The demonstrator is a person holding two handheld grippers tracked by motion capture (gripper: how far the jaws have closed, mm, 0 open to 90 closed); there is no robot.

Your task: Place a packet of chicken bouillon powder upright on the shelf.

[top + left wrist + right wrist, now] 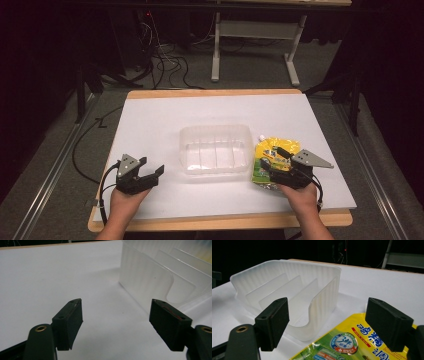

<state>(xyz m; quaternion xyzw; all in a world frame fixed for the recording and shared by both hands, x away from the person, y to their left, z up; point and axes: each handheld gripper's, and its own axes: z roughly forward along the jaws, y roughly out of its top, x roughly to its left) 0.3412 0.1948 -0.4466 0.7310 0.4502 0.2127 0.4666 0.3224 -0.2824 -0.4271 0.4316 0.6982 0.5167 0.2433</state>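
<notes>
the bench (150,115) is covered by a white sheet, and near its middle sits a clear plastic bin (216,149) with ribbed walls and upright dividers inside; it makes the landmark here. just right of the bin, nearly touching its side wall, a yellow and green pouch (272,150) lies flat with a white cap at its far end. the right tool (274,165) hovers over the pouch's near half with its jaws spread wide and nothing between them; the right gripper view shows the pouch's printed face just under the jaws and the bin's notched end wall beyond the left jaw. the left tool (150,172) rests well left of the bin's near corner, jaws likewise spread and empty, pointed toward the bin's wall. both hands grip their tools from the bench's near edge, forearms coming in low. judging from this, the likely trouble is the slick, flat pouch: jaws coming straight down may slide off or only pinch film, and a sideways nudge could shove the light bin.
</notes>
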